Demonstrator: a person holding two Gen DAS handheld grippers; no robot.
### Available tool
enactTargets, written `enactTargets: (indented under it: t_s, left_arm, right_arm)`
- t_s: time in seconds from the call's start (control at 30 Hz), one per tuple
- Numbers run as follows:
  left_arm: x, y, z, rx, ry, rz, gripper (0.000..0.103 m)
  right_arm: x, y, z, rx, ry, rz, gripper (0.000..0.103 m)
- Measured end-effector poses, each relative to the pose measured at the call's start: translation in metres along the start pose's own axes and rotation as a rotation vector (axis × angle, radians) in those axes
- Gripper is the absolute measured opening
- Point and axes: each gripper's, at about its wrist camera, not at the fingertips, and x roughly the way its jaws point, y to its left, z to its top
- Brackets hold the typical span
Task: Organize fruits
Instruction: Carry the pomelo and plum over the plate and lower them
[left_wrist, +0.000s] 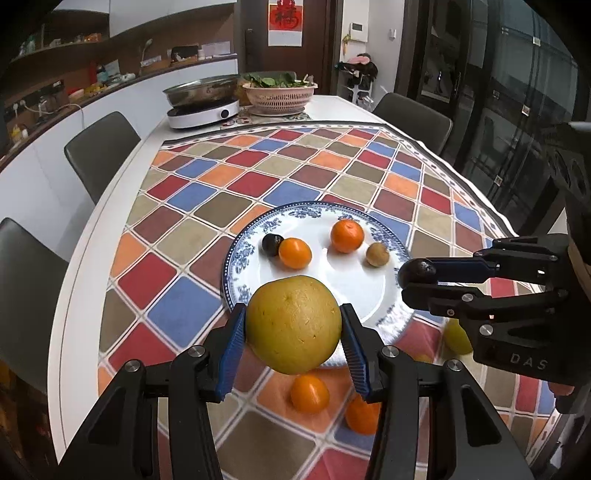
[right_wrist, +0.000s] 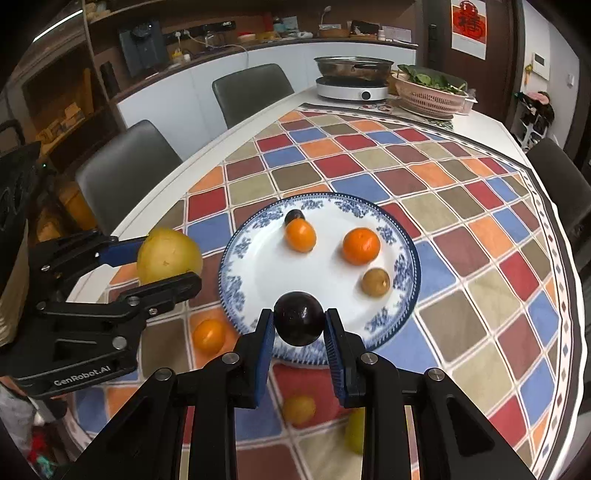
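**Left wrist view: both grippers loaded, hanging over the near edge of the plate**

Left wrist view first: my left gripper has its blue pads clamped on either side of a large yellow citrus fruit, jaws part-way open to fit its width, and the fruit is held clear of the cloth. Under and just behind that gripper, on the checked tablecloth, lie two loose oranges, one partly hidden by the right-hand finger.

To its right my right gripper comes in from the side, closed tight on a dark plum. In the right wrist view the same plum sits squeezed between the two pads, above the near rim of the plate. Beneath this gripper I see a blurred orange fruit and a yellow one on the cloth.

Just ahead of both grippers is the blue-and-white plate. On it rest a small dark fruit touching an orange, a second orange set apart, and a brown kiwi-like fruit near the right rim.

Far beyond, at the table's end, stand a pan on a white cooker and a pink basket of greens.
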Motion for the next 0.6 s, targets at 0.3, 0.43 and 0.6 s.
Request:
enactTargets:
  t_s: [0.3, 0.43, 0.6]
  left_arm:
    - [0.049, 0.013, 0.010, -0.016, 0.086, -0.035, 0.049]
    - [0.066, 0.017, 0.014, -0.014, 0.111, -0.044, 0.049]
    - [0.080, 0.020, 0.019, -0.007, 0.125, -0.048, 0.049]
  right_arm:
    - [0.043, -0.016, 0.019, 0.000, 0.050, 0.020, 0.028]
    - [0.059, -0.023, 0.025, 0.002, 0.067, 0.013, 0.028]
    - [0.072, -0.026, 0.032, -0.009, 0.085, 0.014, 0.028]
